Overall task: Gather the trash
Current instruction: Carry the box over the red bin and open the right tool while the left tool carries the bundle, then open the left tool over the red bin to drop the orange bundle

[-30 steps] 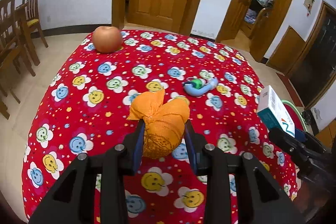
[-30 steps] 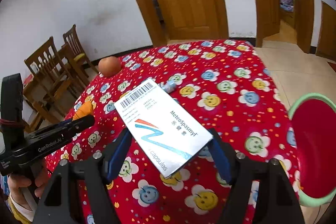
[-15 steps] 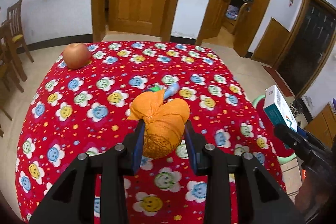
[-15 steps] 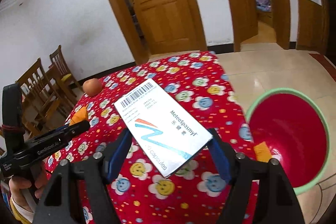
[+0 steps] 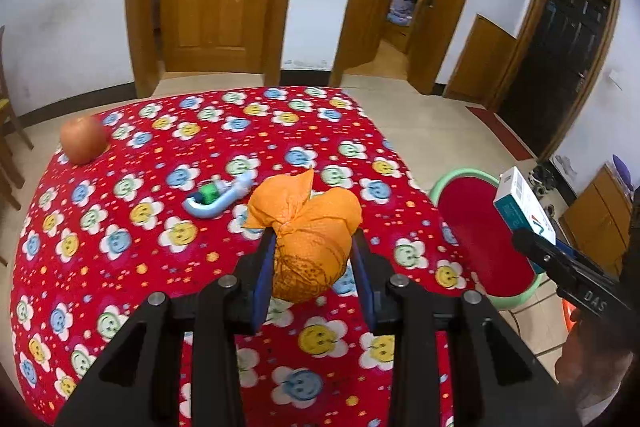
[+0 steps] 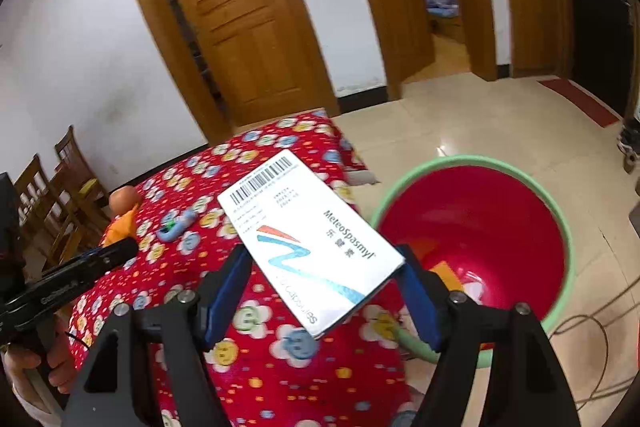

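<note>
Left wrist view: left gripper fingers clamp orange knotted bag, lifted above counter. Right gripper fingers pinch medicine box by its edges (flat, label up); red bin just ahead-right of fingers, likely drop target.

"MeteoSpasmyl", "capsules" on medicine box

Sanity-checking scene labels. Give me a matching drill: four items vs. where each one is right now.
Items:
1. orange knotted bag
2. medicine box
3. apple
4. red basin

Places:
A. on the floor beside the table
B. between the left gripper's jaws
C. near the table's far left edge
D. between the right gripper's jaws

Pairs: 1-B, 2-D, 3-C, 4-A
</note>
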Available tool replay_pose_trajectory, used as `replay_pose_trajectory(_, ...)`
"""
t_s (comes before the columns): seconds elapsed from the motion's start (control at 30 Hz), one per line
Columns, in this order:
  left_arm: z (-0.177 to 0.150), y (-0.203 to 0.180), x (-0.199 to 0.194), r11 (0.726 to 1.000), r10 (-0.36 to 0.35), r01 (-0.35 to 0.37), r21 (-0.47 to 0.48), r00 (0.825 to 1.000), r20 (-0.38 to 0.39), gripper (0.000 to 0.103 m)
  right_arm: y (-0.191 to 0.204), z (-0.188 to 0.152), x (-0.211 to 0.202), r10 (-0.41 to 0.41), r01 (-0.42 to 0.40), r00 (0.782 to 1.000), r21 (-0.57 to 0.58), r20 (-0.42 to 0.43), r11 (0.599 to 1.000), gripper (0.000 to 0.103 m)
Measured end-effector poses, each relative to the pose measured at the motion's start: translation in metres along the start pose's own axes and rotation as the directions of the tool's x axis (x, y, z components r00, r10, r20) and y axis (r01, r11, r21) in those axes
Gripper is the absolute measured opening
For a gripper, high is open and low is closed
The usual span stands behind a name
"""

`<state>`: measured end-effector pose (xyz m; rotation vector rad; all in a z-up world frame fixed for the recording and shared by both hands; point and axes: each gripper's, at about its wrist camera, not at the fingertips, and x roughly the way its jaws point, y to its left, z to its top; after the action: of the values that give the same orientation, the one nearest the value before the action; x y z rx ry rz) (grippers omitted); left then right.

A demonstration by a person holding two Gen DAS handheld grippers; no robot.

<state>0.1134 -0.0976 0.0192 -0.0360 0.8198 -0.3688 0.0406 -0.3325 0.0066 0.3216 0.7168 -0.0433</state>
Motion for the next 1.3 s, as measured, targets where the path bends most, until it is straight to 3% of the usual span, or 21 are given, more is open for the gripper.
replay_pose_trajectory(0.33,0.006,-0.037,0.018,0.996,-0.057,0.059,0.061,0.998,-0.028,0.036,-0.056,-0.007,0.005,-0.105,0.107,0.994,0.107,-0.017,0.989,0.074)
replay_pose_trajectory(0.8,0.005,-0.084,0.037,0.983,-0.107,0.117,0.141,0.992,-0.073,0.036,-0.099,-0.013,0.01,-0.149,0.155,0.988,0.193,-0.046,0.969,0.078)
replay_pose_trajectory(1.3,-0.004,-0.148,0.066,0.94,-0.221,0.25,0.232,0.964,-0.145,0.036,-0.124,-0.021,-0.012,-0.212,0.211,0.977,0.23,-0.018,0.95,0.078)
